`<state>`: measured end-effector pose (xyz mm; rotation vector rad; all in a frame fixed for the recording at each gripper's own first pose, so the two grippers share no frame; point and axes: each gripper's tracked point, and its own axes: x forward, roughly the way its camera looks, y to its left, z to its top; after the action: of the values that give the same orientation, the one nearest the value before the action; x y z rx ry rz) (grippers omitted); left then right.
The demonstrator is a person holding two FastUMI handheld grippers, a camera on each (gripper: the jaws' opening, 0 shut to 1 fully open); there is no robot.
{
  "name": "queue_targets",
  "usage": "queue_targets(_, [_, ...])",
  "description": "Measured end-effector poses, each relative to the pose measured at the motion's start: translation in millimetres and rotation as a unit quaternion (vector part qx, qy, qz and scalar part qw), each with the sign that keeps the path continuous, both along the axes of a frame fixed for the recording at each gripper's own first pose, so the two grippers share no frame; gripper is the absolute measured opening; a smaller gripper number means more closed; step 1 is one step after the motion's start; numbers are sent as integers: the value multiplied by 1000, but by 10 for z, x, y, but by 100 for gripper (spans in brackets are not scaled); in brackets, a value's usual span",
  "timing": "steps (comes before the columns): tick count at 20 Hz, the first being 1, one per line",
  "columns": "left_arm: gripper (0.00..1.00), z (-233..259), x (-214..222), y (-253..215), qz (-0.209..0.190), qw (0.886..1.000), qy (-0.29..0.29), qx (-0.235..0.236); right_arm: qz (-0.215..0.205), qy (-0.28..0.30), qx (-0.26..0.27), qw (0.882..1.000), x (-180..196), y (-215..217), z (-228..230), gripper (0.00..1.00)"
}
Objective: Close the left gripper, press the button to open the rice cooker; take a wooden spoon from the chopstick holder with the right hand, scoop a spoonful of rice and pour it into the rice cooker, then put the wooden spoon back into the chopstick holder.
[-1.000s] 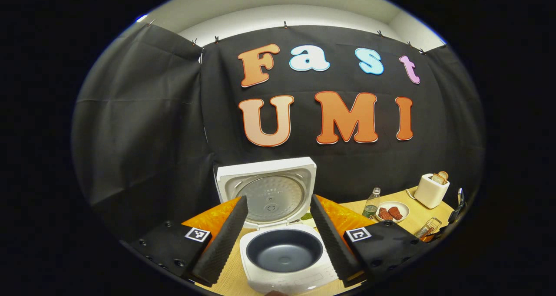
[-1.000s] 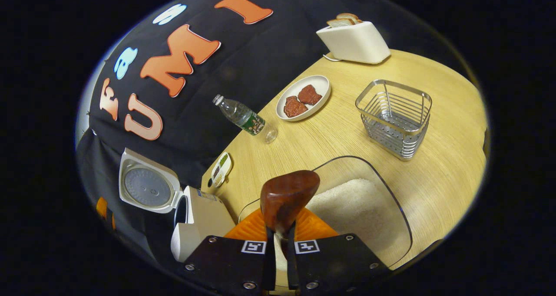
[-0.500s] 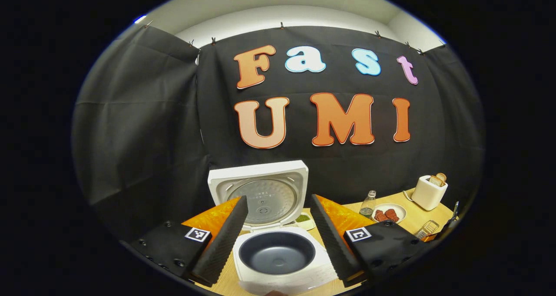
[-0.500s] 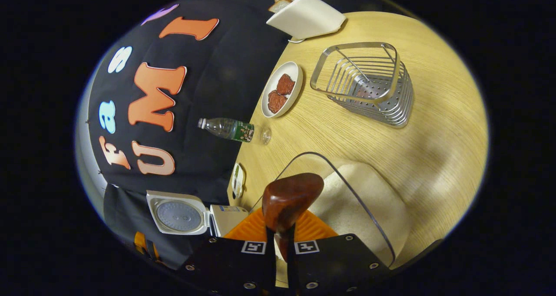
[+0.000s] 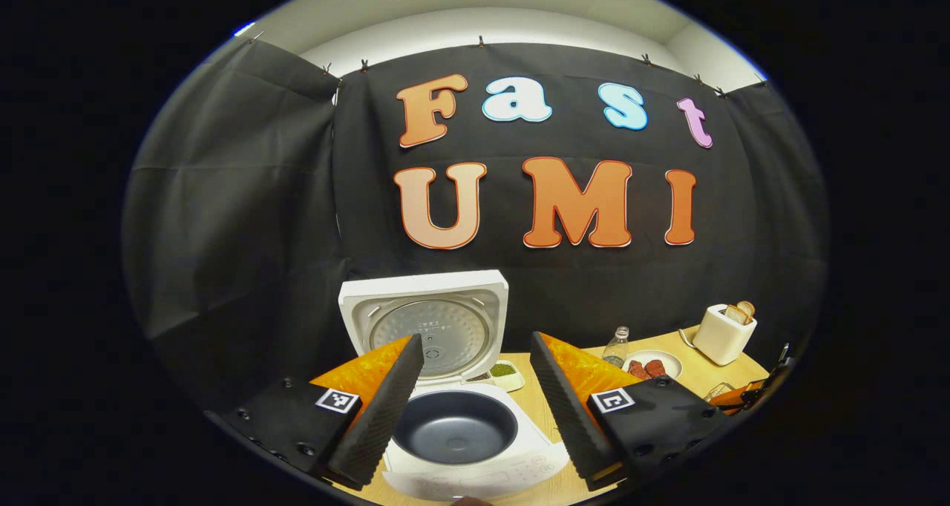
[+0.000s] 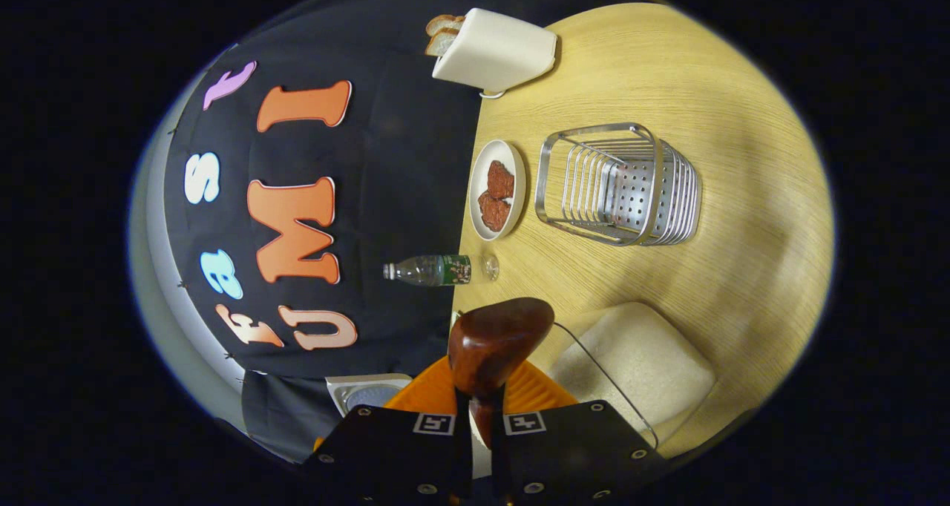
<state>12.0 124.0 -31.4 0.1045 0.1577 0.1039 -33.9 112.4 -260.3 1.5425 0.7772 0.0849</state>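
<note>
In the left gripper view the rice cooker (image 5: 454, 435) stands on the bench (image 5: 672, 343), lid up behind its pot. Well to its right come a bottle (image 5: 615, 348), a plate (image 5: 652, 364), then a toaster (image 5: 723, 333) holding bread.

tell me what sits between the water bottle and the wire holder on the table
In the right gripper view, a white plate with two reddish-brown pieces of food stands between the water bottle and the wire chopstick holder, close beside the holder's rim.
</note>
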Motion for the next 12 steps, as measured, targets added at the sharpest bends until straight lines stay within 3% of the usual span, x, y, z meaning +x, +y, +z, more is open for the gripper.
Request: queue_targets(12, [98,-31,-282,297,53,999,0,-1,24,-19,83,996,217,329,680,10])
